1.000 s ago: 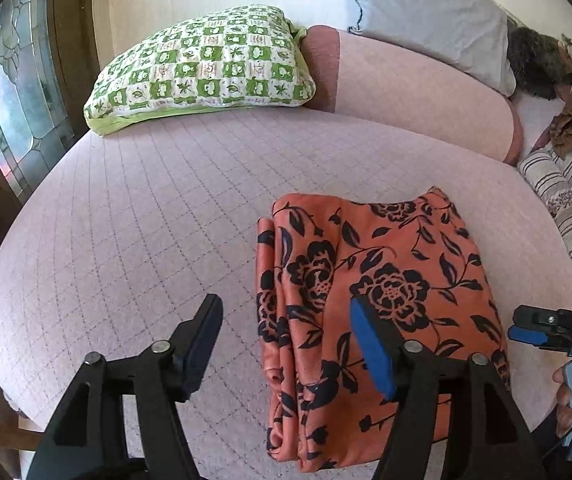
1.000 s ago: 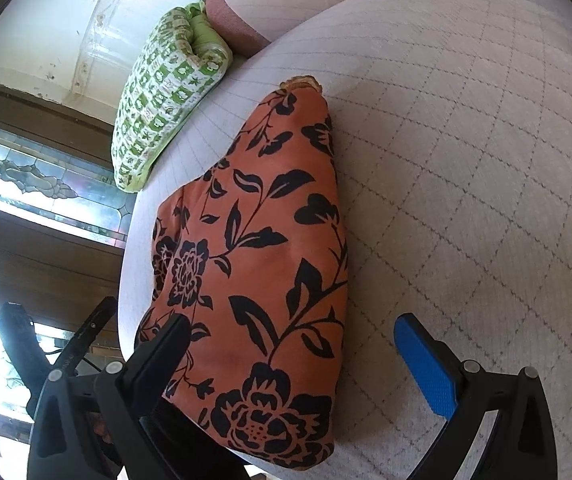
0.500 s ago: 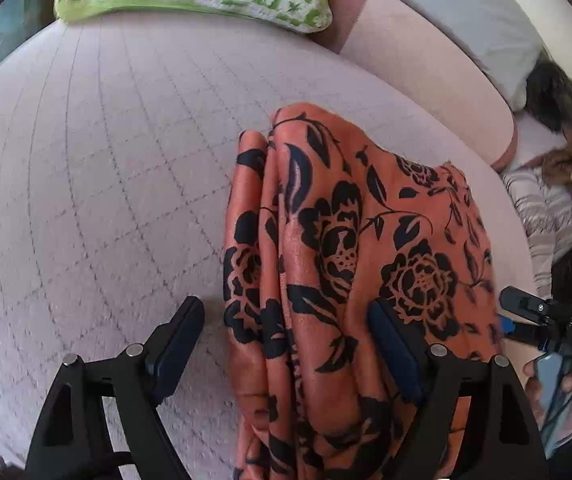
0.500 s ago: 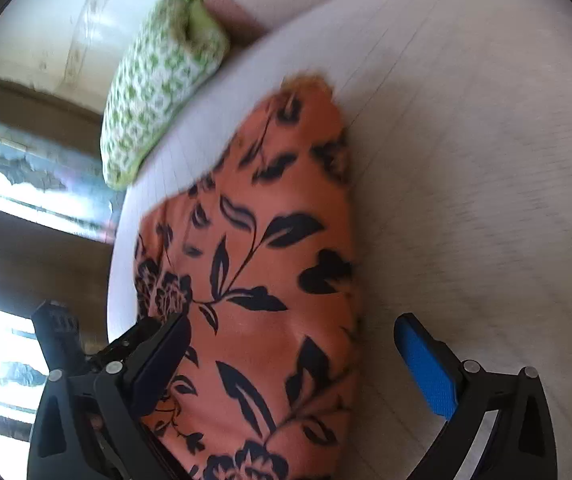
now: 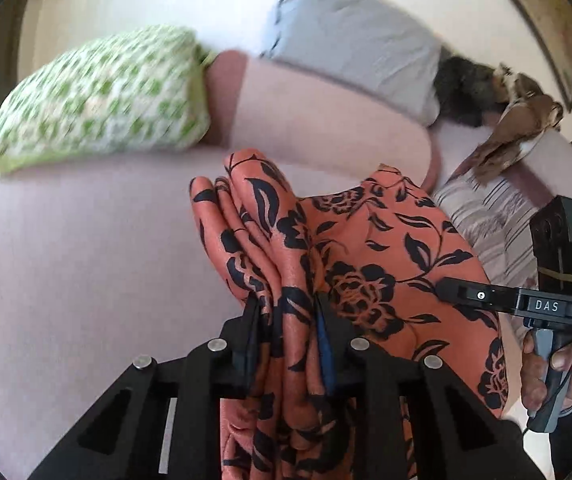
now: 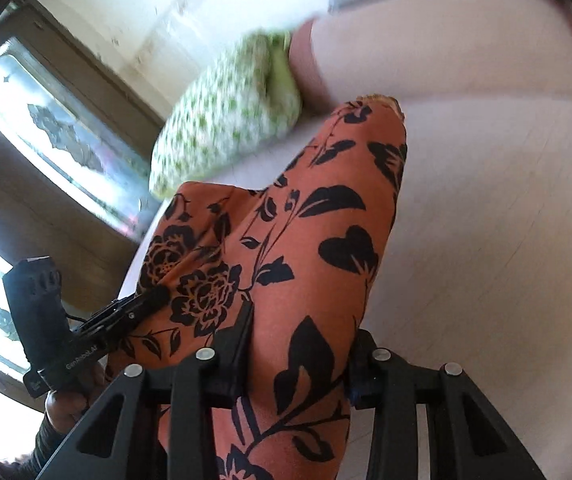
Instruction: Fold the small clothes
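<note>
An orange garment with a black flower print [image 5: 370, 256] lies folded on the pink quilted bed [image 5: 69, 280]. My left gripper [image 5: 288, 320] is shut on the bunched left edge of the garment. My right gripper [image 6: 300, 344] is shut on the garment's [image 6: 306, 248] near right edge; it also shows in the left wrist view [image 5: 498, 300] at the garment's right side. The left gripper shows in the right wrist view [image 6: 125, 316] at the garment's left side. The cloth bulges up between the two grips.
A green and white checked pillow [image 5: 97, 100] and a grey pillow [image 5: 350, 44] lie at the head of the bed by a pink bolster [image 5: 326, 120]. Striped cloth and brown clothes [image 5: 514, 128] lie at the right. A window [image 6: 45, 128] is at the left.
Both grippers were open over the flat folded garment; they have come down and shut on its left and right near edges. The cloth is now bunched and raised.
</note>
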A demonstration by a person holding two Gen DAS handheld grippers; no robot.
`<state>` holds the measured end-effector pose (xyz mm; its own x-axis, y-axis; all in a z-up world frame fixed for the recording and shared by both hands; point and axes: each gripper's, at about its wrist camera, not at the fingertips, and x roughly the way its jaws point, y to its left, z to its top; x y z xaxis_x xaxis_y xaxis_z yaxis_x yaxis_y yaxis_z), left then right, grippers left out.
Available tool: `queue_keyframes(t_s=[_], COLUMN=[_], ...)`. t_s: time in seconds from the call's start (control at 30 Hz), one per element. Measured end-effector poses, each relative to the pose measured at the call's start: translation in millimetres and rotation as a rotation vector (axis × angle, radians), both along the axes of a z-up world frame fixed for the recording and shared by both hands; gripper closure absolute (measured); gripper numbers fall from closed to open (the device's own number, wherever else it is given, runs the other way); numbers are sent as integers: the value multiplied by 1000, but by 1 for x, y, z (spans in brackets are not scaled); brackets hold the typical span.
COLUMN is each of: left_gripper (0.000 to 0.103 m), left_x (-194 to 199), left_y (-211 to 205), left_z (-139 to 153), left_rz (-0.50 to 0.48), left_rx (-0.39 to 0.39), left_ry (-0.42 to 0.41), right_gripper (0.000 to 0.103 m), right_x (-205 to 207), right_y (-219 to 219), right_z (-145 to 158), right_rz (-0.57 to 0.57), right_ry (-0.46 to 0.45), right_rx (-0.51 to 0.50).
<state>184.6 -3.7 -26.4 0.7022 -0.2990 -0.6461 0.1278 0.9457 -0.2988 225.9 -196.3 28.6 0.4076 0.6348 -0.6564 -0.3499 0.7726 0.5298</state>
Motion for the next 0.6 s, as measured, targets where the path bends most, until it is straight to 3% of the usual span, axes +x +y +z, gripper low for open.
queue_keyframes(t_s=[0.1,0.17,0.2,0.23,0.27,0.3,0.33,0.4,0.5,0.6], left_gripper=[76,70,66,54,53,53,44,43,44,43], left_x=[16,24,33,40,46,49,46,33,20,23], left_y=[-9,-21,-23,-25,-26,-24,-18,-4,1,-1], left_z=[-10,-28,-48,-69,-95,-114,-128,-119,-81,-42], left_rz=[-28,-42,-32,-24,-7,14,10,30,29,3], left_rx=[-25,-6,-7,-6,18,49,29,-4,72,65], left_ry=[19,26,73,141,229,295,329,295,191,95], right_gripper=[64,62,58,51,42,41,39,39,38,26], right_x=[13,23,27,34,38,41,42,32,17,17], right_y=[-31,-49,-54,-61,-65,-70,-73,-84,-89,-87], right_z=[5,-12,-21,-46,-65,-86,-106,-115,-79,-40], right_rz=[-51,-68,-76,-94,-114,-146,-173,-190,-203,-185], right_ry=[-19,-1,20,76,119,169,232,250,117,27], right_rx=[-18,-26,-23,-38,-66,-112,-166,-92,-86,38])
